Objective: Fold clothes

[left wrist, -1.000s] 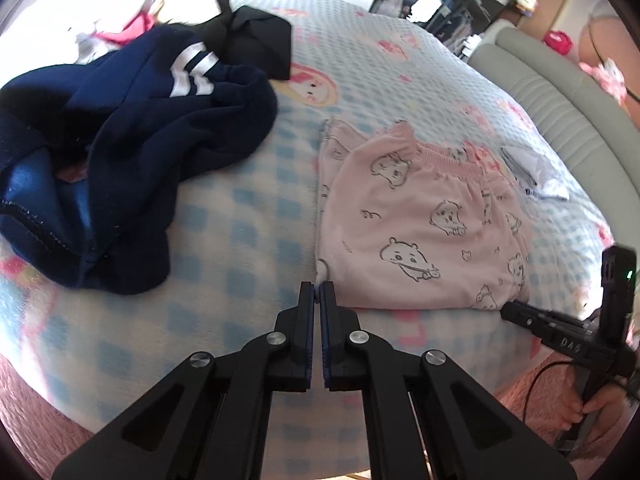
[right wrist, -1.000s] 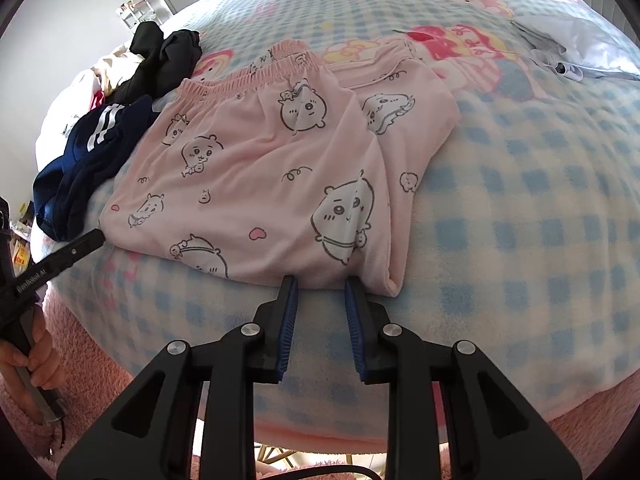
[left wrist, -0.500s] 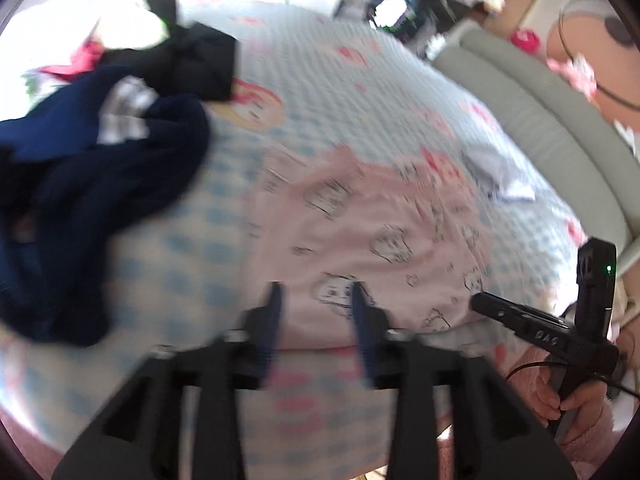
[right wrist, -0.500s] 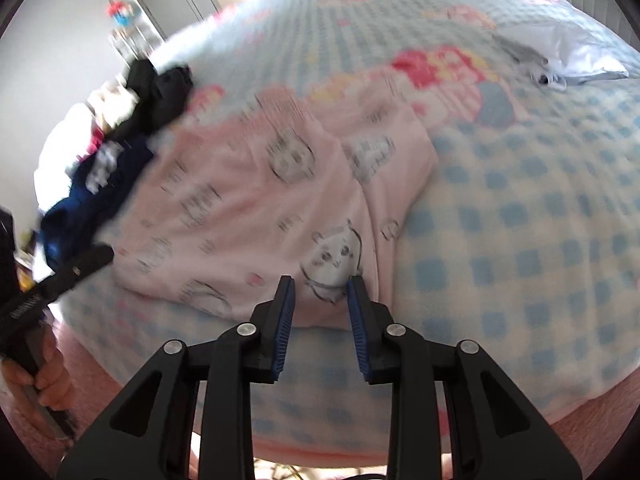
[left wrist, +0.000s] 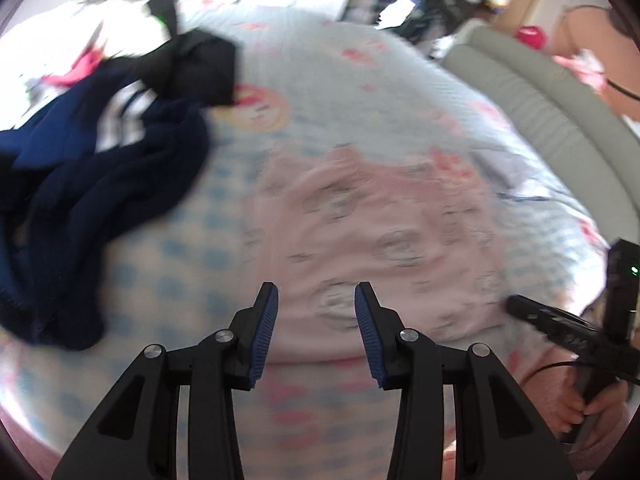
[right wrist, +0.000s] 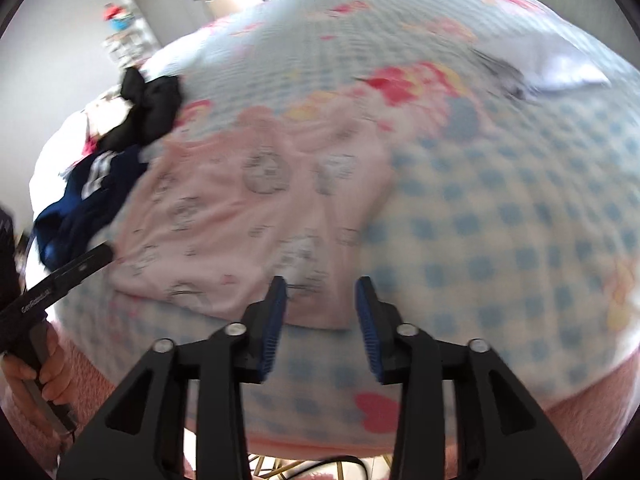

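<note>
Pink garment [left wrist: 372, 240]: we saw it lying flat on the checked bed [left wrist: 168, 256], prints blurred.
Left hand-held gripper [left wrist: 316, 300]: fingers spread, empty, above its near edge.
Right hand-held gripper [right wrist: 320, 294]: likewise spread, empty, at its near corner.
Around: navy garment [left wrist: 80, 208], black garment [left wrist: 192, 68] piled beside; white item [right wrist: 560, 64] farther off.

So a second ago the left gripper [left wrist: 316, 300] was pinched shut right at the near edge of the pink pajama pants [left wrist: 372, 240], now it's spread wide. The right gripper [right wrist: 320, 296] has opened up wider too, and both have lifted away from the hem (frames are blurry).
</note>
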Demonstrator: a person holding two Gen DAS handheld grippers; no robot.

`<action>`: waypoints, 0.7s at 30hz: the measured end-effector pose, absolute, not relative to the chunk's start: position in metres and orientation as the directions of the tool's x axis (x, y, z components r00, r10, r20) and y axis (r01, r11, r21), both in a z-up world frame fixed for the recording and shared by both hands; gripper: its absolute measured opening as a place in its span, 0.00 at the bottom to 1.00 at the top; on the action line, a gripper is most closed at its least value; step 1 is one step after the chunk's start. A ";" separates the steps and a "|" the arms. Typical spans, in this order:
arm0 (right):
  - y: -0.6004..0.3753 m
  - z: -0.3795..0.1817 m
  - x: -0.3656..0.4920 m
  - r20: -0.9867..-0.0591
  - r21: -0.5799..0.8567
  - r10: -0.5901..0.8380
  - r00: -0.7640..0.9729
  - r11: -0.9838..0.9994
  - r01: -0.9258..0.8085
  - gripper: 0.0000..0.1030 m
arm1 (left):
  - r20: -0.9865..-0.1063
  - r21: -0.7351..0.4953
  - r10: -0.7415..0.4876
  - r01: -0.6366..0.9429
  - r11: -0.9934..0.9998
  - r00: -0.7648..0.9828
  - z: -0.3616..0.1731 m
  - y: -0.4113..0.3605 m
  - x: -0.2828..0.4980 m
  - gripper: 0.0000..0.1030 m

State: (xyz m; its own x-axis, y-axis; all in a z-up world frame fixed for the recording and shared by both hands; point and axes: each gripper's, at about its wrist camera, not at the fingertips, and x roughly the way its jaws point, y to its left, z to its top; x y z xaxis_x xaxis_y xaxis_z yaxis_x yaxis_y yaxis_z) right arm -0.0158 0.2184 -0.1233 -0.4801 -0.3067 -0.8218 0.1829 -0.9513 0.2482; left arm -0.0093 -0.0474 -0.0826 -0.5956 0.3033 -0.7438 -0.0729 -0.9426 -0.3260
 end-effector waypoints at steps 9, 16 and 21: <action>0.230 -0.142 -0.015 -0.889 0.185 -0.224 -0.399 -0.974 0.133 0.44 | -0.819 -0.244 0.252 -0.085 -0.966 -0.515 -0.108 -0.025 -0.028 0.40; 0.245 -0.130 -0.016 -0.855 0.245 -0.276 -0.440 -0.961 0.128 0.45 | -0.756 -0.295 0.354 -0.197 -0.935 -0.550 -0.087 -0.002 -0.022 0.41; 0.226 -0.148 -0.033 -0.884 0.205 -0.261 -0.388 -0.962 0.181 0.45 | -0.802 -0.216 0.311 -0.239 -0.947 -0.509 -0.104 0.029 -0.041 0.41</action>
State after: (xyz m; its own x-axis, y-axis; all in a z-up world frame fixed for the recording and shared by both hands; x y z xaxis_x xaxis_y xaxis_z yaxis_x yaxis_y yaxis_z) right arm -0.0328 0.2256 -0.1480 -0.3882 -0.2611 -0.8838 0.1806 -0.9620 0.2048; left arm -0.0405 0.0294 -0.1038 -0.5093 0.3112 -0.8024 -0.2389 -0.9468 -0.2156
